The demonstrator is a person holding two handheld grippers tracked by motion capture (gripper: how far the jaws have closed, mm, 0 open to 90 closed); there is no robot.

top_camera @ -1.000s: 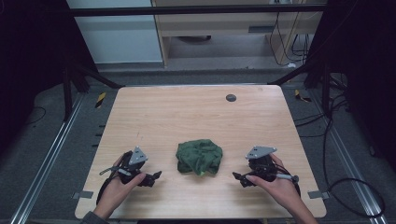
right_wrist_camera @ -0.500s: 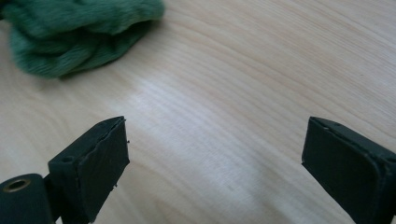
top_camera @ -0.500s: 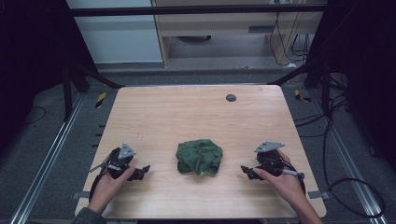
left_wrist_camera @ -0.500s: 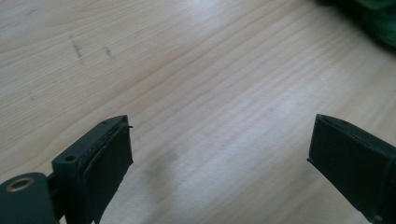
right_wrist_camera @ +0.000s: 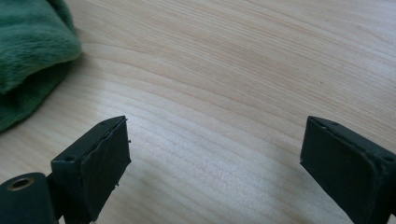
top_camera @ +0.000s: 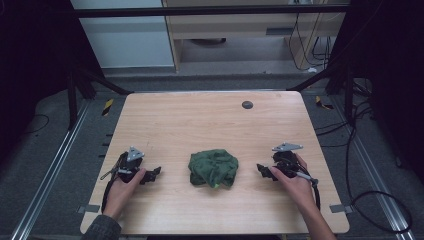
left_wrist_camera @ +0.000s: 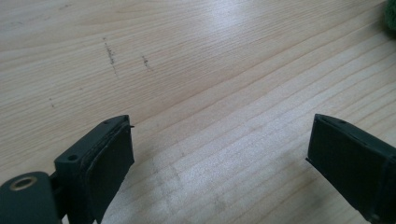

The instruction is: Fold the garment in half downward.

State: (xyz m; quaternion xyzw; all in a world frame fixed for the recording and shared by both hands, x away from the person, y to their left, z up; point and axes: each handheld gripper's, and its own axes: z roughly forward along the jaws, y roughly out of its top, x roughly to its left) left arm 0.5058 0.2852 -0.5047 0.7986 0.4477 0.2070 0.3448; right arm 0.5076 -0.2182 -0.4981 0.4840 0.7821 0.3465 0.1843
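Green cloth (top_camera: 213, 168), crumpled mid-table (top_camera: 200, 120); left gripper (top_camera: 152, 174) and right gripper (top_camera: 263, 170), both wide and empty, now drawn back, flanking it, nothing grasped.

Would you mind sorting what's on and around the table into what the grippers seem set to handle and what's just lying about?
Likely in play, judging by position:
green cloth, crumpled between the open left gripper and right gripper

Lying about:
dark round disc near the table's far edge
cables on the floor

The high view looks down and forward on the whole table (top_camera: 210, 115). Both gripper views sit low, very near the wood, and share the green cloth (right_wrist_camera: 32, 51) with it.
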